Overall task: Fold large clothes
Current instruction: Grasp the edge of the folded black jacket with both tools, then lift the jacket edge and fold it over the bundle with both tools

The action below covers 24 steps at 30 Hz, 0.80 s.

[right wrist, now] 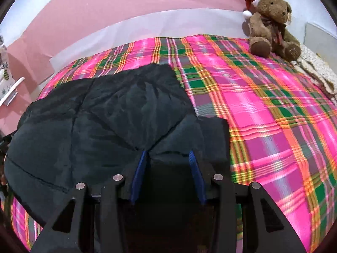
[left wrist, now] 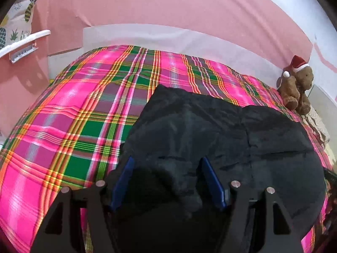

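Note:
A large dark padded jacket [left wrist: 231, 130] lies spread on the pink and green plaid bedcover [left wrist: 73, 109]. My left gripper [left wrist: 167, 159] is at the jacket's near left edge. A thick bunch of the dark fabric fills the gap between its blue fingers [left wrist: 124, 179], and they are shut on it. In the right wrist view the same jacket [right wrist: 105, 116] covers the left half of the plaid bedcover [right wrist: 273, 116]. My right gripper [right wrist: 167, 151] is shut on the near right edge, and creases in the cloth run to its left finger [right wrist: 140, 168].
A brown teddy bear [right wrist: 271, 21] in a red Santa hat sits at the bed's far right corner, beside a cream knitted cloth [right wrist: 316, 69]. A pineapple-print pillow [left wrist: 19, 16] and a white rail [left wrist: 23, 42] are at the far left. A pink wall runs behind the bed.

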Motion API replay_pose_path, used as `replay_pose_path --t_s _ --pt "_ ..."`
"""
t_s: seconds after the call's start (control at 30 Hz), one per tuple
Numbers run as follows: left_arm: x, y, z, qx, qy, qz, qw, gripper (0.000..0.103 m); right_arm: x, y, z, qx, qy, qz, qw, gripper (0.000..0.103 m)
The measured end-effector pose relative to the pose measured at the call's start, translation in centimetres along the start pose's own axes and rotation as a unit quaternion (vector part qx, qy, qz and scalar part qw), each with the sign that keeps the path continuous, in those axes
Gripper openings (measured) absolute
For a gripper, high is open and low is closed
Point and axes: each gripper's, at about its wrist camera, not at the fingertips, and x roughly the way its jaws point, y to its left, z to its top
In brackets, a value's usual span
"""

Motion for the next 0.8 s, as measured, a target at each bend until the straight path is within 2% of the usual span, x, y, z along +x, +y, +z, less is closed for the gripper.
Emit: replay_pose_path --t_s 0.13,0.17,0.2,0.3,0.33,0.4,0.63,0.8 --pt "-3.5 0.5 -0.7 -0.003 -0.026 -0.009 0.9996 0.069 -3.6 -0.7 -0.4 0.014 -0.036 0.016 0.999 0.047" --pt "-4.2 0.9 -1.0 -0.003 -0.030 -0.008 0.9995 0.069 -4.3 -1.0 -0.7 0.016 -0.041 0.021 0.999 0.054" --pt "-4.8 1.3 -1.5 -0.004 -0.032 -0.006 0.9995 0.069 -4.9 -1.5 -1.4 0.019 -0.041 0.026 0.999 0.057" --pt "-5.5 2.6 -3.1 -0.008 -0.021 -0.001 0.9997 0.069 -4.5 -2.1 -3.0 0.022 -0.019 0.018 0.999 0.058" --pt "-5.2 2.9 -3.6 -0.007 -0.016 0.003 0.9998 0.069 -3.9 -2.4 -3.7 0.026 -0.010 0.018 0.999 0.058" --pt "-4.3 3.5 -4.3 -0.014 -0.003 0.004 0.9999 0.070 -3.1 -3.0 -4.3 0.043 0.001 0.022 0.999 0.067" --pt "-1.5 4.1 -3.0 -0.040 0.008 -0.001 0.9992 0.070 -1.1 -4.5 -3.4 0.071 0.012 0.032 0.997 0.068" --pt "-0.1 4.6 -2.6 -0.052 0.023 -0.022 0.9982 0.072 -0.4 -5.1 -2.9 0.079 0.024 0.051 0.995 0.068"
